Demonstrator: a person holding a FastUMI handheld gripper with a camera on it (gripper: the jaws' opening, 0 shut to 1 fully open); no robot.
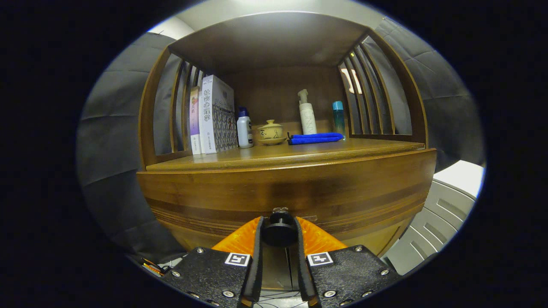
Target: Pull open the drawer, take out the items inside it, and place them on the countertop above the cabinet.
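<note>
- Knob [279, 231] of the drawer [282, 201] sits low in the middle of the frame, right between the two fingers.
- Gripper [279, 233] jaws are closed in tight on the knob, one finger pressing each side, likely so the drawer can be pulled out.
- Drawer front looks shut, so the things inside are hidden.
- Desk [299, 152] top above the drawer has bare wood at the front, a good spot for the things.
- Farther back stand books [214, 115], a small white bottle [244, 128], a lidded cup [270, 131], a blue cloth [316, 137] and a pump bottle [307, 113].
</note>
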